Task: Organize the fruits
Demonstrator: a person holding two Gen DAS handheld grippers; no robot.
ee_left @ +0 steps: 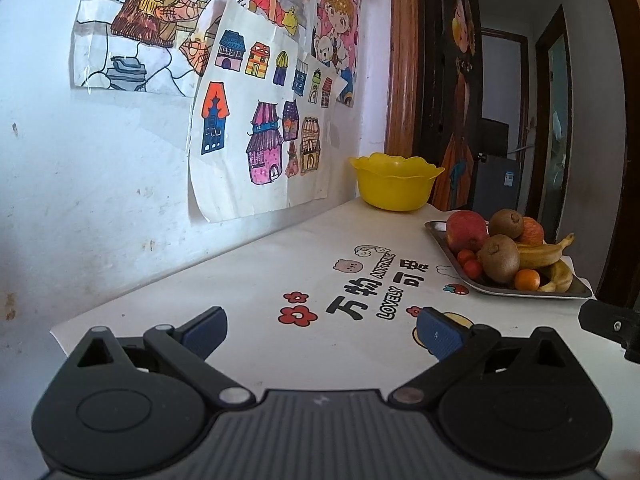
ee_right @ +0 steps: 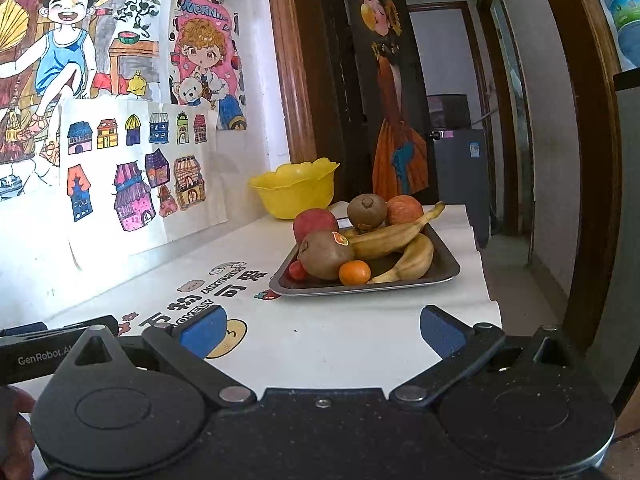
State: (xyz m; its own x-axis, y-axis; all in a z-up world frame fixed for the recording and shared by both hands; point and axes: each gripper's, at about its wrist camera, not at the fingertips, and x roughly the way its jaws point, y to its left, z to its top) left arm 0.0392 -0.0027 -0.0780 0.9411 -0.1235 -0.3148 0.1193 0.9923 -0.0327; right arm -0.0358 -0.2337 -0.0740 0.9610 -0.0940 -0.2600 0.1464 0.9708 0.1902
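Note:
A metal tray point(ee_right: 446, 270) on the white table holds two red apples point(ee_right: 315, 222), two kiwis point(ee_right: 325, 254), two bananas point(ee_right: 412, 258), a small orange point(ee_right: 354, 272) and cherry tomatoes point(ee_right: 297, 270). The tray also shows in the left wrist view point(ee_left: 440, 236) at the right. An empty yellow bowl point(ee_right: 296, 192) stands behind it by the wall, and shows in the left wrist view point(ee_left: 396, 182). My right gripper point(ee_right: 322, 330) is open and empty, short of the tray. My left gripper point(ee_left: 320, 330) is open and empty over the table, left of the tray.
A wall with children's drawings point(ee_left: 256, 128) runs along the table's left side. The table's right edge point(ee_right: 486, 280) drops to the floor beside a doorway. The right gripper's body point(ee_left: 610, 322) shows at the left view's right edge.

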